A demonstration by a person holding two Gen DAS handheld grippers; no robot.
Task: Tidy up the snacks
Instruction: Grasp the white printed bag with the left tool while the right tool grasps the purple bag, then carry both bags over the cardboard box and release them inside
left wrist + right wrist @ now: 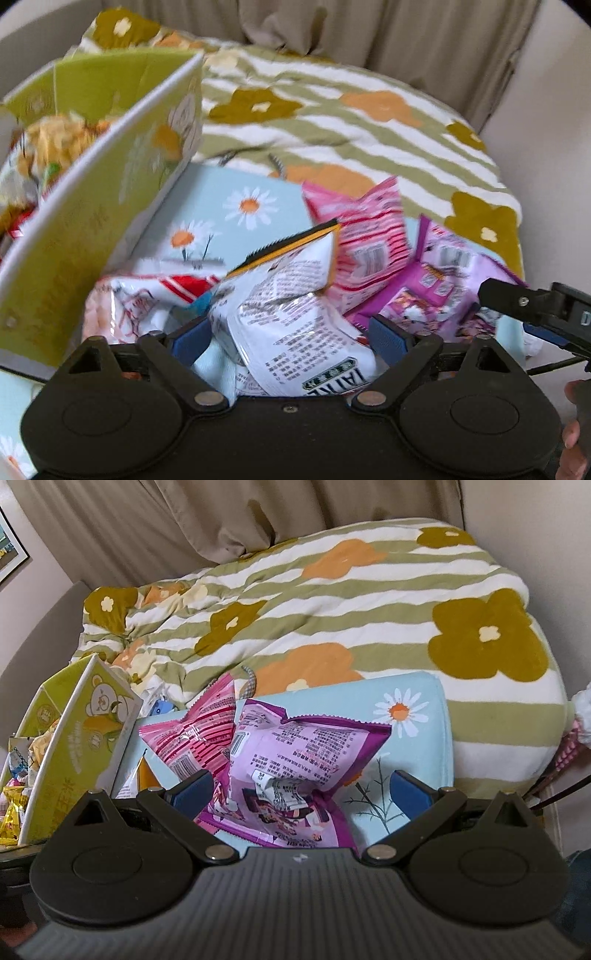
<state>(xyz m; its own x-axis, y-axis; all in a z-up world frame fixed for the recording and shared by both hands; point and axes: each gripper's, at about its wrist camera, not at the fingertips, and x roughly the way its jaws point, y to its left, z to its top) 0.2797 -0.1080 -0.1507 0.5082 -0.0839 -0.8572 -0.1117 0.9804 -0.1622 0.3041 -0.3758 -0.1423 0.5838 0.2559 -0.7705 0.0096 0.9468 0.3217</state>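
In the left wrist view the left claw fills the lower centre of the frame, its blue pads spread apart on either side of a crinkled white foil snack packet with black print and an orange-and-black top seam; whether the pads touch the packet is unclear. In the right wrist view the right claw also stands apart, with a purple plastic snack packet lying between its pads on a pale blue daisy-print cloth. A pink striped snack packet lies just left of the purple one, its edge tucked under. At the left of both frames stands a yellow-green cardboard box, open at the top and holding a jumble of small wrapped snacks. A green-and-white striped floral blanket covers the upper part behind.
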